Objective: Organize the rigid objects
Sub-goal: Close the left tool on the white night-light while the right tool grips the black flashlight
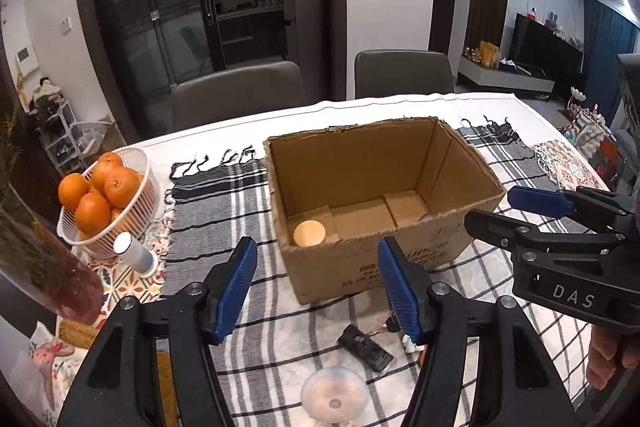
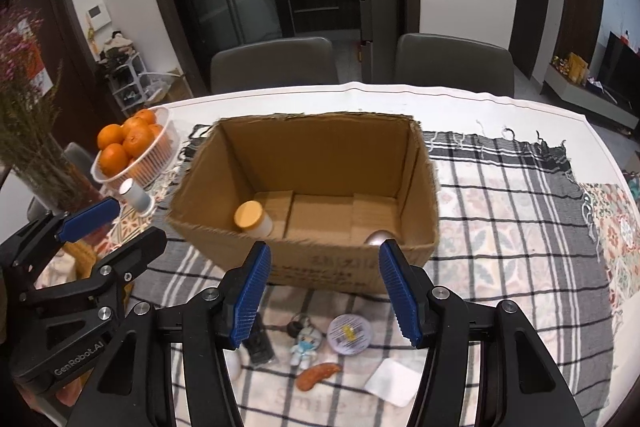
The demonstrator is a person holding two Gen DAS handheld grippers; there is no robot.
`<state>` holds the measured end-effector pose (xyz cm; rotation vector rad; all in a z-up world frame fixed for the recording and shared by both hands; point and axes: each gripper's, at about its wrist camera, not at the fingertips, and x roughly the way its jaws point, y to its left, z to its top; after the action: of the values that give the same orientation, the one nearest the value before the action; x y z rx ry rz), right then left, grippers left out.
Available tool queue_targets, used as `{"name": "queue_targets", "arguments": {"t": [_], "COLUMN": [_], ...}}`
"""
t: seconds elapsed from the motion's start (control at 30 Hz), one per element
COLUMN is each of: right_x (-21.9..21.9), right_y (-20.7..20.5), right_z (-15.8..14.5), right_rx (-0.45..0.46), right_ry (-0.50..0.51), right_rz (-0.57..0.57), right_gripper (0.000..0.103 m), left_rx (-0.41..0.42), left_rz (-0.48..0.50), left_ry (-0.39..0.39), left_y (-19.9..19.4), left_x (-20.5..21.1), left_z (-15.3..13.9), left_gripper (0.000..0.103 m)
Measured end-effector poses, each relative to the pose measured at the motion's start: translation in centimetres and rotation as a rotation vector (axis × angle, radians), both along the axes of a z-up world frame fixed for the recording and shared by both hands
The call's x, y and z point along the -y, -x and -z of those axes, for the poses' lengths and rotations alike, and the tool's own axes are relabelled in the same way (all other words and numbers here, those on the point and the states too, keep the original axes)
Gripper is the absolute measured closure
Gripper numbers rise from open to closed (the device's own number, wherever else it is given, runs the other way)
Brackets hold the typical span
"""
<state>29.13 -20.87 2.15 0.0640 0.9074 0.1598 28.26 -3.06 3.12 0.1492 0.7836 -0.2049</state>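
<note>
Nearest the lens in the left wrist view, the left gripper [image 1: 318, 289] is seen with its blue pads parted to a middling width and nothing between them. At far left a white basket [image 1: 134, 227] of oranges [image 1: 93, 213] is set on the table, with a small white bottle [image 1: 136, 253] lying just beside it. On the checked cloth [image 1: 248, 195] below the pads, a black key fob [image 1: 365, 347] and a clear round lid [image 1: 334, 399] are found.

Further right, the open cardboard box [image 2: 348, 267] is placed in the middle of the cloth; inside it a jar with a wooden lid [image 2: 251, 218] lies in the left corner and a silver ball [image 2: 379, 238] in the right corner.

In the right wrist view, the right gripper [image 2: 323, 293] is likewise held half open and empty. Beneath it, in front of the box, a small figurine [image 2: 306, 345], a round tin [image 2: 349, 333], an orange-brown piece [image 2: 318, 375] and a white square pad [image 2: 394, 381] are laid on the cloth.
</note>
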Motion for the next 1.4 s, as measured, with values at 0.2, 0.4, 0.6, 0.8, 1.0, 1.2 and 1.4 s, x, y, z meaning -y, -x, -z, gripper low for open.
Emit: {"name": "queue_targets", "arguments": {"t": [0.2, 0.4, 0.6, 0.8, 1.0, 1.2, 1.4], "right_x": [-1.3, -2.1, -2.8, -3.4, -4.5, -5.5, -5.8], "right_y": [1.8, 3.3, 4.9, 6.1, 7.0, 7.6, 7.8], "right_z": [0.3, 1.0, 1.7, 2.5, 3.4, 4.8, 6.5], "right_rx": [0.028, 0.053, 0.099, 0.114, 0.128, 0.118, 0.084], "right_ry": [-0.020, -0.034, -0.032, -0.041, -0.034, -0.029, -0.029], "right_rz": [-0.041, -0.073, -0.118, -0.159, -0.202, -0.238, -0.264], "right_gripper": [0.045, 0.045, 0.045, 0.045, 0.045, 0.045, 0.045], "left_rx": [0.015, 0.024, 0.021, 0.008, -0.003, -0.036, -0.075], "left_rz": [-0.001, -0.004, 0.017, 0.029, 0.043, 0.059, 0.074], "left_ry": [-0.017, -0.024, -0.045, -0.051, -0.059, -0.052, -0.042], "left_y": [2.1, 4.0, 5.6, 6.7, 7.9, 8.5, 8.9], "left_x": [-0.7, -1.1, -1.2, -1.5, -1.7, -1.9, -1.8], "left_z": [0.4, 1.2, 2.4, 3.6, 5.0, 6.8, 8.3], "left_gripper": [0.040, 0.040, 0.039, 0.039, 0.038, 0.038, 0.038]}}
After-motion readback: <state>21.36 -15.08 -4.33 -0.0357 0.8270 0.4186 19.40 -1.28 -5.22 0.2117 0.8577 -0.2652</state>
